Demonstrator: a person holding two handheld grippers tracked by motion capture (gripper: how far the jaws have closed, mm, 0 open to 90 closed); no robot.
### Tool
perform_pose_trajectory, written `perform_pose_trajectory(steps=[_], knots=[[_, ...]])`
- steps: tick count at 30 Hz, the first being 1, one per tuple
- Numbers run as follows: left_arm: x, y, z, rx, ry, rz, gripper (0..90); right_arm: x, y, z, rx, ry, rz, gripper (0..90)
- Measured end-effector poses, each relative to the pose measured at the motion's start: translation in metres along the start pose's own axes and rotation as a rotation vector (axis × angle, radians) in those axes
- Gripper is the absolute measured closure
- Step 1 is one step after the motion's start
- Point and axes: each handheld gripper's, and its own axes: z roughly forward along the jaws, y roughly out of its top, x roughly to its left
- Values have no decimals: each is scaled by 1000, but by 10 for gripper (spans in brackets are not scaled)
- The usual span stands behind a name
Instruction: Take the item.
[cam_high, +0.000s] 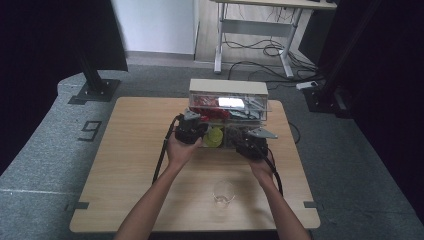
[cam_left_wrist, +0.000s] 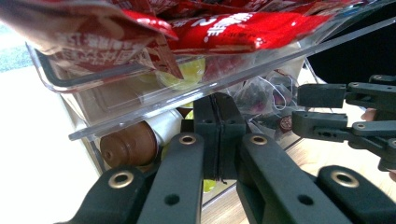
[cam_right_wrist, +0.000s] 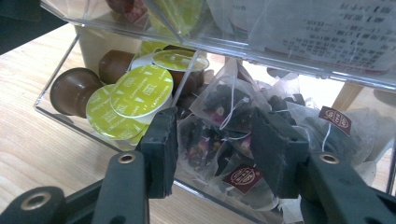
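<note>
A clear drawer organiser (cam_high: 227, 87) stands at the table's far middle. Its upper drawer (cam_left_wrist: 154, 100) is pulled out and holds red sachets (cam_left_wrist: 233, 28). The lower drawer (cam_right_wrist: 60, 114) holds green-lidded and brown coffee capsules (cam_right_wrist: 140, 91) on one side and mesh tea bags (cam_right_wrist: 224, 102) on the other. My left gripper (cam_left_wrist: 218, 135) is shut, pad against pad, just under the upper drawer's front edge; whether anything thin is pinched there I cannot tell. My right gripper (cam_right_wrist: 217, 154) stands open at the lower drawer's front, its pads either side of the tea bags and pressing on nothing.
An empty drinking glass (cam_high: 223, 192) stands on the wooden table (cam_high: 125, 165) near the front edge, between the person's forearms. Cables trail back from both grippers. In the left gripper view the right gripper (cam_left_wrist: 303, 110) sits close by at the right.
</note>
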Motion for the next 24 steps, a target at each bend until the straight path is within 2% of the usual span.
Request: perform_pose_trajectory(steps=[11,19,24], knots=[[-1,1,2,4,-5,0,892,1,-1,9,7,1,7,502],[-1,1,3,8,-7,-1,892,0,-2,15,15,-5,-3,500],[-1,1,4,10,-6,-1,891,3,1,19,25,-18,-27,491]])
